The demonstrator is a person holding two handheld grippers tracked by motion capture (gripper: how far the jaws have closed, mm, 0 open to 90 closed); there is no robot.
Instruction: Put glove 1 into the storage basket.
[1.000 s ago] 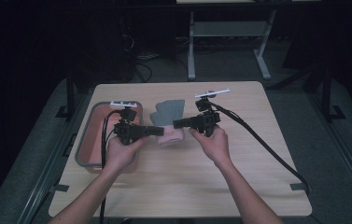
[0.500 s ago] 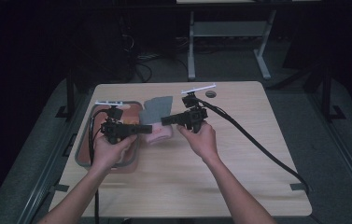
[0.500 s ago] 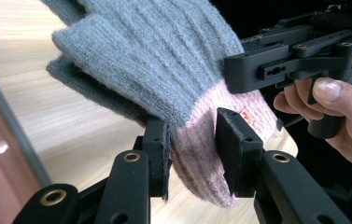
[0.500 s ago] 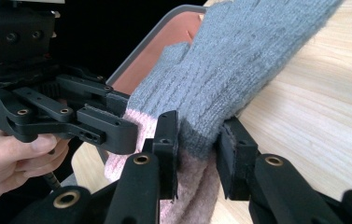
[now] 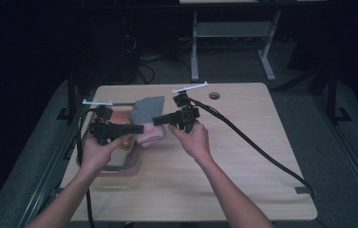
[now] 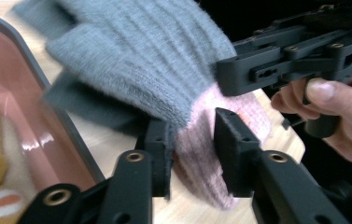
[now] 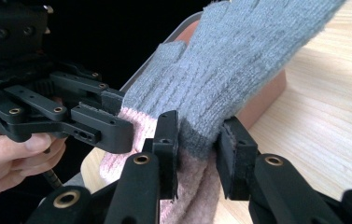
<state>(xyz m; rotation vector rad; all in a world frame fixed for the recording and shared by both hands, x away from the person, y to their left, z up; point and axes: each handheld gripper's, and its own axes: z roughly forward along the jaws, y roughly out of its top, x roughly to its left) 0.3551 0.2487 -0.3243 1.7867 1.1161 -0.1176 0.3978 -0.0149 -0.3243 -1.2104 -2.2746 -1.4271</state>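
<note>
Held a grey-and-pink glove (image 5: 148, 110) between both claws, above the bench (image 5: 243, 180) beside the pink tray (image 5: 136, 164). Left claw (image 6: 191, 140) just clenched further on the pink cuff. Right claw (image 7: 197, 140) clamped on the grey-pink border, fingers of the glove pointing away over the tray.

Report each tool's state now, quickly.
Left tool: closed on the pink cuff of the grey knitted wool glove.
Right tool: closed on the same glove's cuff.
</note>
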